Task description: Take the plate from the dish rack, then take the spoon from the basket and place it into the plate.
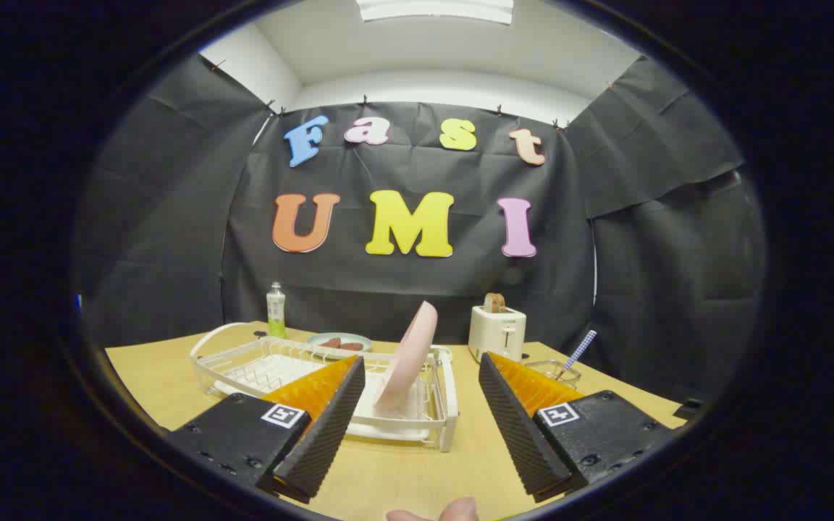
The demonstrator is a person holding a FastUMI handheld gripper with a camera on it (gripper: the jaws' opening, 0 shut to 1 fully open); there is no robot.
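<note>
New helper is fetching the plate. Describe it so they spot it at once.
Find the white wire dish rack on the tan table, just beyond the open gripper. The pink plate stands on edge at its right end, leaning; the other plate, behind the rack, lies flat.

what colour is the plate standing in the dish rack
Pale pink. The plate stands on edge in the gripper view, just beyond the open fingers.

Gripper-mounted fisheye looks forward, low over the table (pixel 402 470), facing the nearby dish rack (pixel 301 365).
</note>
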